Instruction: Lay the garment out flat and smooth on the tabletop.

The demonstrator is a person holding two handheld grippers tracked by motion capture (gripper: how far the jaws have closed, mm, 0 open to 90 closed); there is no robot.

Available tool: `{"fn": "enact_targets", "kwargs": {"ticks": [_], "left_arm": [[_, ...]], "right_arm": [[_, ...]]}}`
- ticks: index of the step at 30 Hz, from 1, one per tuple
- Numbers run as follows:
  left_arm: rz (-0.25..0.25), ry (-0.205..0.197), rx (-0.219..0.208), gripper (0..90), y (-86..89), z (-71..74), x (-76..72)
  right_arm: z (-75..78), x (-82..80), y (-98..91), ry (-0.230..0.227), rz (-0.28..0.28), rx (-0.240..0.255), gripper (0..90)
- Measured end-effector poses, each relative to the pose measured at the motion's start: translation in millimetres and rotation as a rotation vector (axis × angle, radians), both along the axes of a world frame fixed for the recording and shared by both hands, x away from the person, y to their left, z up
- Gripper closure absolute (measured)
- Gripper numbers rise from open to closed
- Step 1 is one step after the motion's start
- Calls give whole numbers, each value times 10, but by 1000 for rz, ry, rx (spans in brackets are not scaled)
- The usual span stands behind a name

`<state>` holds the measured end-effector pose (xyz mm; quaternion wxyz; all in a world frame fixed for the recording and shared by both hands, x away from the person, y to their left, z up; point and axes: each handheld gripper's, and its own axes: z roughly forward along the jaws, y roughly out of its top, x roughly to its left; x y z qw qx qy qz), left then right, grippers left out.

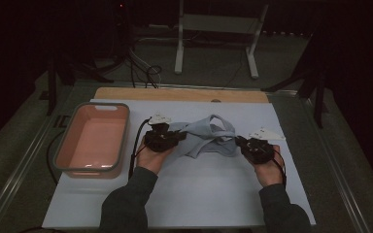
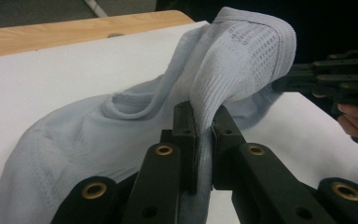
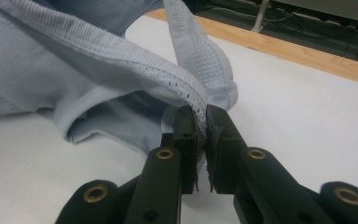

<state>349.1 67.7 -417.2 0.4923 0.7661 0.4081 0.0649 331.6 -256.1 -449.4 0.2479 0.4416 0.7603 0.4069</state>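
— Left gripper [image 1: 162, 138], left of centre in the high view: clamped on a ribbed hem of the pale blue garment [image 1: 206, 138], cloth pinched between the jaws [image 2: 204, 135].

— Right gripper [image 1: 253, 147], right of centre: likewise clenched, biting a perforated edge of that same garment [image 3: 135, 70]. Lay crumpled mid-mat, between both hands, partly lifted at each pinch.

— Handled how, by the look of it?

— Judged light, soft and limp; sagged wherever unsupported, no fragility. Best taken at the thicker ribbed hems or seams, as gripped then; thin knit probably prone to slipping from a shallow bite.

— Surroundings, from left to right?

— Pink tub [image 1: 63, 160] at the left edge of the white mat [image 1: 184, 199], well apart from the cloth. Wooden board [image 1: 126, 93] along the upper edge. White stand [image 1: 179, 43] beyond the table, upper centre. Nothing found between garment and tub.
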Motion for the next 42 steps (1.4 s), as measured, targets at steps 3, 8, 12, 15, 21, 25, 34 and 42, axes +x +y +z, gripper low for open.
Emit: {"fn": "enact_targets", "kwargs": {"ticks": [3,8,12,15,21,25,34,42], "left_arm": [[-20,15,-8,846,-25,-1,-11],[-39,40,-54,846,-47,-3,-10],[-44,59,-87,847,-53,-5,1],[-48,63,-102,848,-59,-4,9],[-52,77,-126,851,-91,0,15],[-53,85,-135,852,-131,6,12],[-66,95,-149,857,-201,21,-4],[-110,71,-153,784,-182,37,-25]], "right_arm": [[9,41,11,8,0,-5,834],[54,114,64,9,7,-18,805],[83,106,116,11,18,-15,635],[104,51,152,5,28,-4,528],[154,-73,232,-16,78,30,457],[180,-125,316,-34,139,40,447],[222,-144,484,-44,252,90,500],[270,-51,450,-61,153,78,871]]}}
